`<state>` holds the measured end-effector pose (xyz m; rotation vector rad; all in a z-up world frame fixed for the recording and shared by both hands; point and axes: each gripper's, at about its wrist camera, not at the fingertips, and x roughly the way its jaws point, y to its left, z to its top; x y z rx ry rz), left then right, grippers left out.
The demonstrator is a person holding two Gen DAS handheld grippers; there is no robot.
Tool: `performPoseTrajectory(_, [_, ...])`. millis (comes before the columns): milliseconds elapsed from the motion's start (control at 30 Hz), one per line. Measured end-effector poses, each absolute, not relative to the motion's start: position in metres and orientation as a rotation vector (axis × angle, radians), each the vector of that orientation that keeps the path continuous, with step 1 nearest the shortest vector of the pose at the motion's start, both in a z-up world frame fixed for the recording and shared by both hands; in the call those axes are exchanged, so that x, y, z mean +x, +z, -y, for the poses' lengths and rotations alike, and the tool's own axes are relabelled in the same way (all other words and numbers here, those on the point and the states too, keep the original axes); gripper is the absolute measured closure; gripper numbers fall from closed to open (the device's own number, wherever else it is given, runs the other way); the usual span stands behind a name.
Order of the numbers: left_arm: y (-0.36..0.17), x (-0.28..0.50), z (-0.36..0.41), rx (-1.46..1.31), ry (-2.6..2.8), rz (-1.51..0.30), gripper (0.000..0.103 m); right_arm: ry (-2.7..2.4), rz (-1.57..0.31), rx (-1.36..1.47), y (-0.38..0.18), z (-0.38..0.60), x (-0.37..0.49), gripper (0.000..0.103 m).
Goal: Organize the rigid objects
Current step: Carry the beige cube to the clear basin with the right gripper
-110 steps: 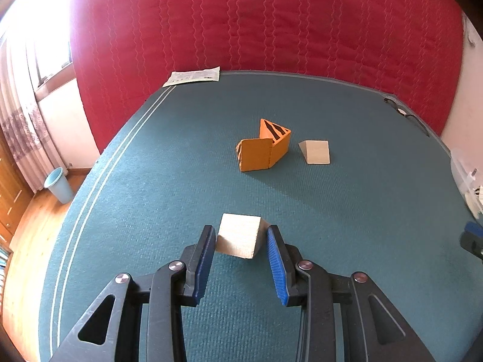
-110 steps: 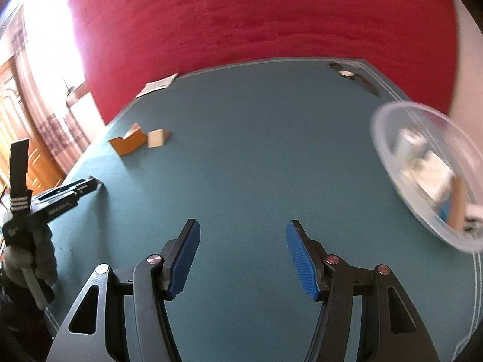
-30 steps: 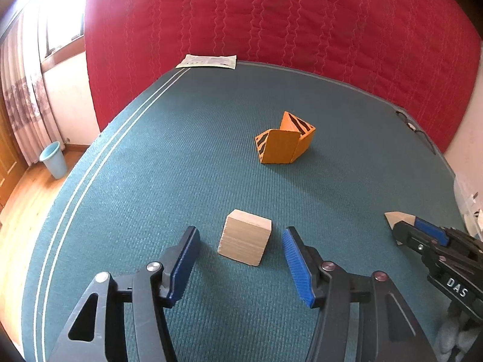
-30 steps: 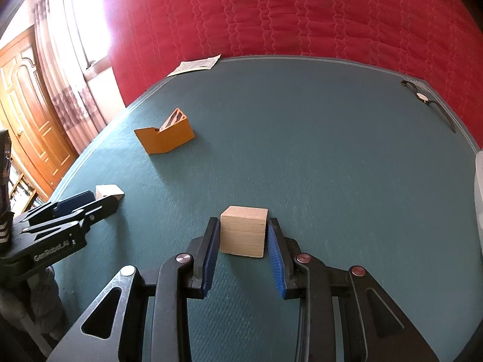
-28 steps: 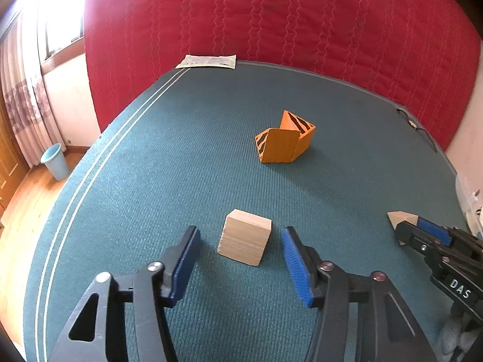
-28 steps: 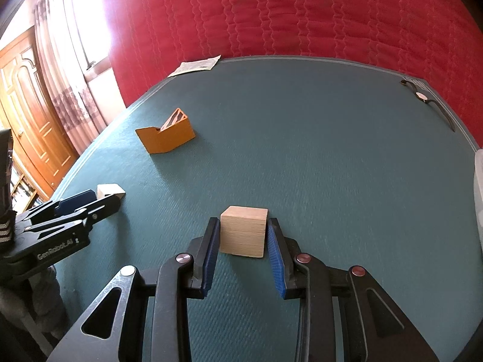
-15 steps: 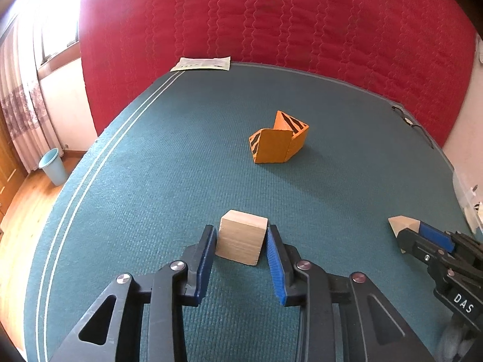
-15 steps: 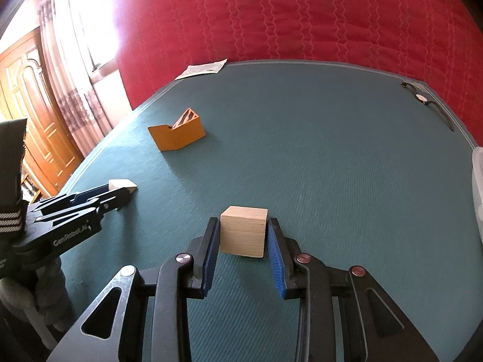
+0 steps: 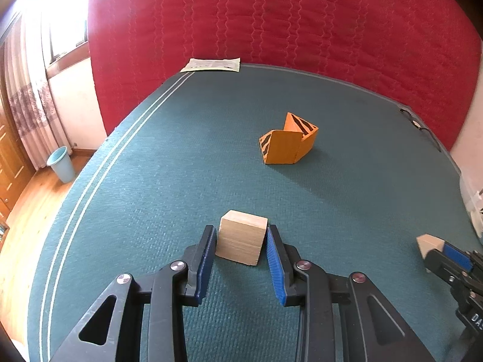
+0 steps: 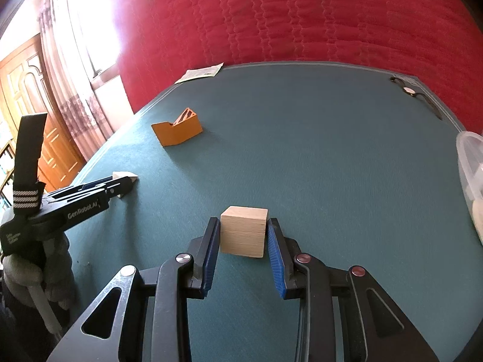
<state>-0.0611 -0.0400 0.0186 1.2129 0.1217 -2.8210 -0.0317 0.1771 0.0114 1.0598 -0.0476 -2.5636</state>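
Note:
My left gripper (image 9: 241,233) is shut on a pale wooden block (image 9: 241,239) that sits low over the teal table (image 9: 151,181). My right gripper (image 10: 243,226) is shut on a second pale wooden cube (image 10: 244,235). An orange block with black stripes (image 9: 286,146) lies farther back, free of both grippers. In the left wrist view the right gripper (image 9: 437,255) comes in at the right edge with its cube (image 9: 426,241). In the right wrist view the left gripper (image 10: 120,185) shows at the left with its block (image 10: 122,176), and the orange block (image 10: 178,129) lies behind it.
A clear plastic container (image 10: 469,163) with items inside stands at the table's right edge. A sheet of paper (image 9: 212,64) lies at the far left corner and a black strap (image 10: 413,92) at the far right. A red quilted wall backs the table. A blue bin (image 9: 60,164) stands on the floor.
My left gripper has shut on its wooden block, which earlier lay loose between open jaws. The right gripper, earlier open and empty, now holds a cube and has drifted slightly sideways.

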Motion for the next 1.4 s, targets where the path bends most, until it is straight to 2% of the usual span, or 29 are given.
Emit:
performPoseTrajectory(667, [0.019, -0.047, 0.013, 1.241, -2.775, -0.127, 0.068, -2.674, 0.112, 1.064, 0.017, -0.25, -0.015, 0.071])
performPoseTrajectory(1400, [0.033, -0.04, -0.048, 1.243, -2.905, -0.081, 0.068, -2.992, 0.257, 0.956, 0.054, -0.369, -0.008, 0.071])
